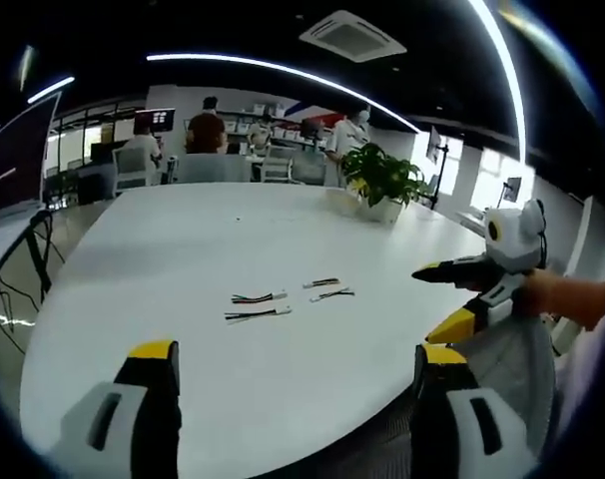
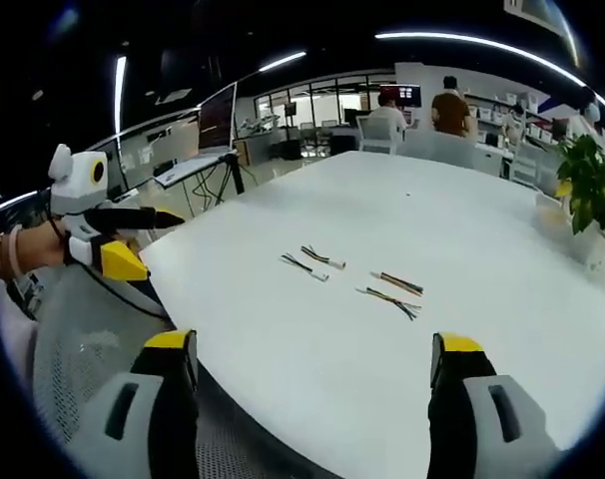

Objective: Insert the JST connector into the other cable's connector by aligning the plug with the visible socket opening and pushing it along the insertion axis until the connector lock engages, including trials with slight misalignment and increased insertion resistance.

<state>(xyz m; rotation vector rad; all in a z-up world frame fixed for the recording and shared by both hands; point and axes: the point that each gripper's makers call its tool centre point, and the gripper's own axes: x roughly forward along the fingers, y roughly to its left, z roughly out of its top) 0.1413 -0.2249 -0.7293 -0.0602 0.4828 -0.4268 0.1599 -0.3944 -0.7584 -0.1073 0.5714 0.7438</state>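
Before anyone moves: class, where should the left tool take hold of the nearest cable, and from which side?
Probably from above, on the wires just behind the white connector of the nearest cable. It lies flat on the table, and the plug end stays free.

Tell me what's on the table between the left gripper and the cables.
Nothing: in the left gripper view, only bare white table lies between the open left gripper and the four cables.

White table [image 1: 183,259], my grippers [image 1: 296,374] grey with yellow tips, cables [image 2: 390,296] multicoloured, plant [image 1: 382,175] green.
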